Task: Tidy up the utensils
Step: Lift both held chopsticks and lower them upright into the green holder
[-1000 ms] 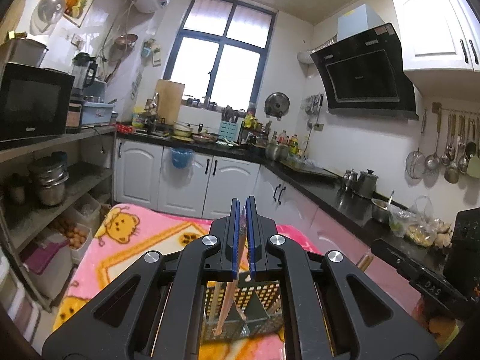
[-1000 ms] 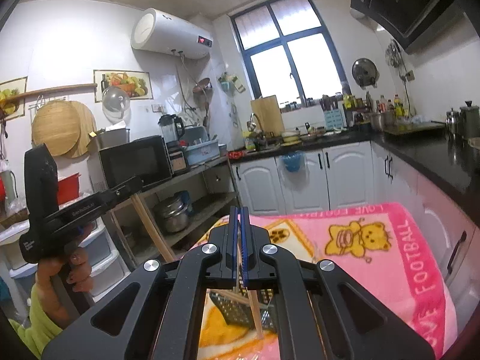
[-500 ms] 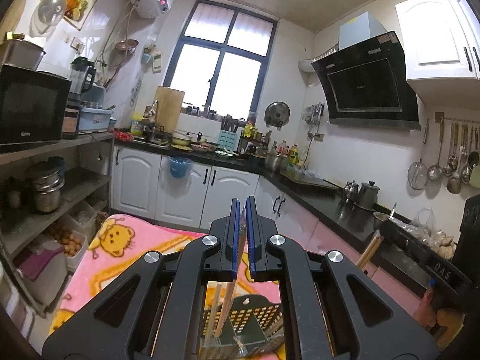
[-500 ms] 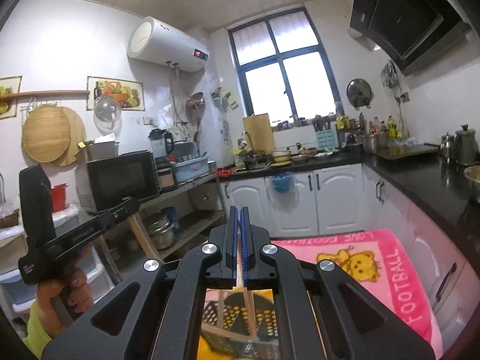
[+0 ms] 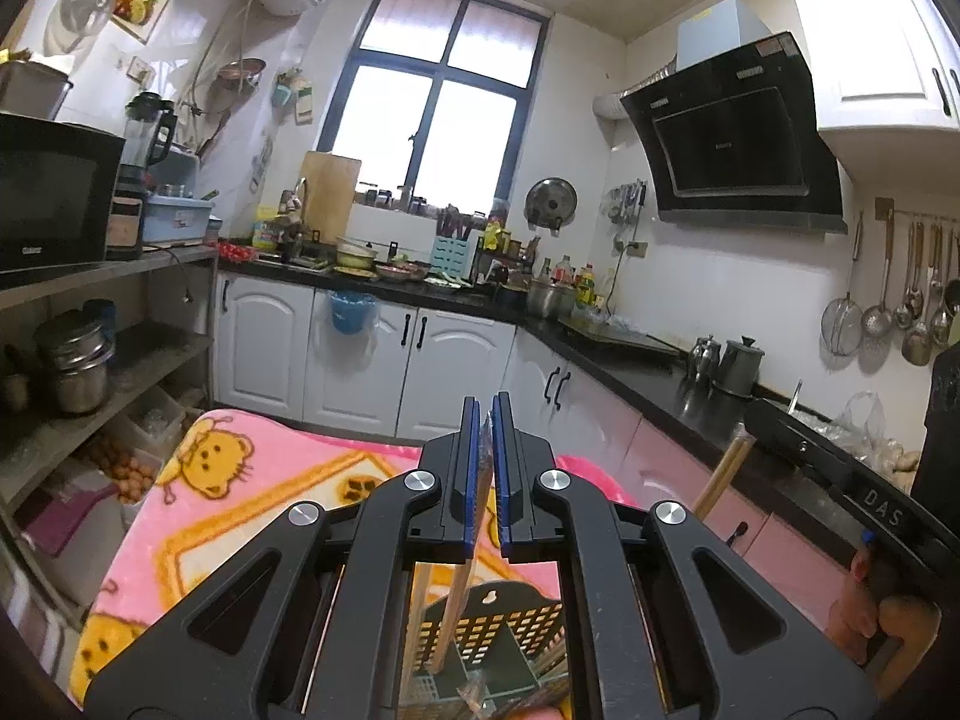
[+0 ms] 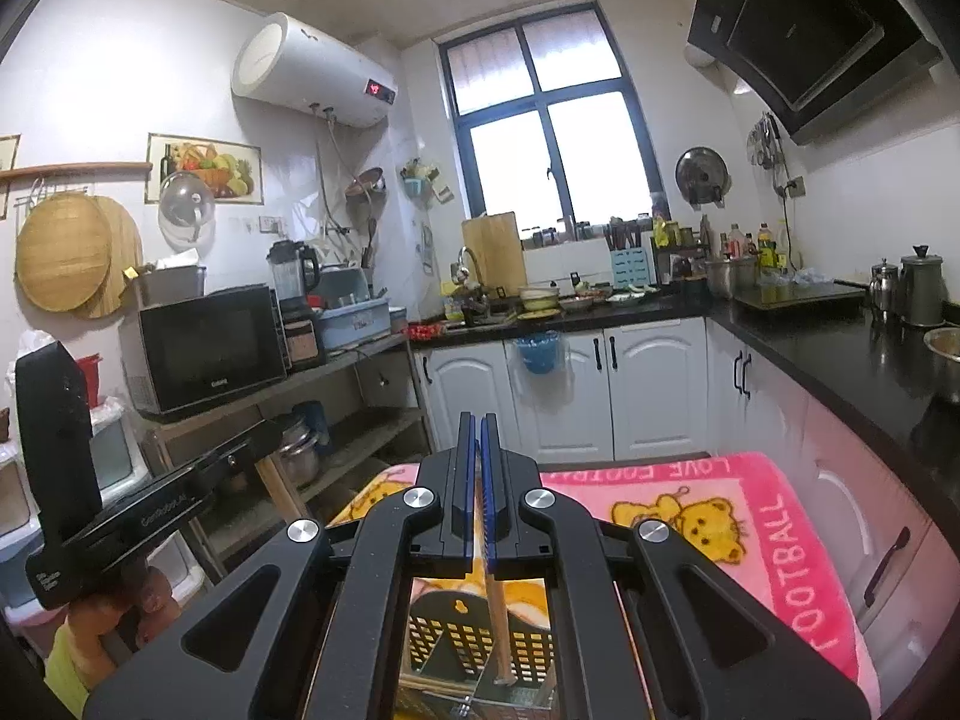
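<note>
Two tools are in my hands, each clenched on a wooden stick. My left tool (image 5: 486, 474) pinches a wooden utensil handle (image 5: 457, 606) between its blue pads; the handle hangs down and slightly to the left, its lower end inside the holder (image 5: 510, 630) below. A second pale stick (image 5: 416, 618) stands just to its left in the same holder. My right tool (image 6: 479, 480) is clamped on a chopstick (image 6: 498, 624) that drops nearly upright, its tip low in the holder's (image 6: 474, 642) near compartment. The holder is a dark perforated basket with inner dividers; which compartment the left handle occupies I cannot tell.

The holder sits on a pink blanket (image 6: 780, 528) printed with yellow bears, spread over the table. From the left view, my right tool's body (image 5: 840, 480) shows at the far right, with another wooden stick (image 5: 723, 474) angled up beside it. From the right view, my left hand (image 6: 114, 612) grips its tool's handle at the near left. Beyond the blanket stand white cabinets (image 6: 648, 384) under a black counter, and a microwave (image 6: 204, 348) sits on the left shelf.
</note>
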Tool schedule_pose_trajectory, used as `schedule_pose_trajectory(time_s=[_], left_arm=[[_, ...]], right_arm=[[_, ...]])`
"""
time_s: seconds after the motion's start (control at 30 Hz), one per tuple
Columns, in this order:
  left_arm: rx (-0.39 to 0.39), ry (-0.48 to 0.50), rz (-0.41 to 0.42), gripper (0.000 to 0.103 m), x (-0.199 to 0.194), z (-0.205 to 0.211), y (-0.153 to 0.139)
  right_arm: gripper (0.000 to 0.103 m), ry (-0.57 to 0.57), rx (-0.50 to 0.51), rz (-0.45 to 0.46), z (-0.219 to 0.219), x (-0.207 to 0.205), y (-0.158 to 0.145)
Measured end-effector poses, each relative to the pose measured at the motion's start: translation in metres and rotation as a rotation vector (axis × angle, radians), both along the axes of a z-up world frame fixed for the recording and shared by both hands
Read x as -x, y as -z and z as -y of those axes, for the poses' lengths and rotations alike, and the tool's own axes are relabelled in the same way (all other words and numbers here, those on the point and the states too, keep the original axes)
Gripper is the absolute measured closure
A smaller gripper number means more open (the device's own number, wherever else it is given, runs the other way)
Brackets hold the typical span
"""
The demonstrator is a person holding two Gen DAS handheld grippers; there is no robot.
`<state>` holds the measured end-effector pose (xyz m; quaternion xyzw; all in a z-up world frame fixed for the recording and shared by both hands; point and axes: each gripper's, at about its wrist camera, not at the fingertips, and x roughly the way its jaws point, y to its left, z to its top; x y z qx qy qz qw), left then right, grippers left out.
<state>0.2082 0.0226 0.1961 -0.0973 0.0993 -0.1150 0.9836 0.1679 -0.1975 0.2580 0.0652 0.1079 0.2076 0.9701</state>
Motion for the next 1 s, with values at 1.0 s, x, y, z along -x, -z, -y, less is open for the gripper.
schedule_pose_trajectory(time_s=[1.0], left_arm=[[-0.046, 0.016, -0.145, 0.101, -0.036, 0.017, 0.069]], right_arm=[[0.101, -0.009, 0.008, -0.144, -0.014, -0.039, 0.073]])
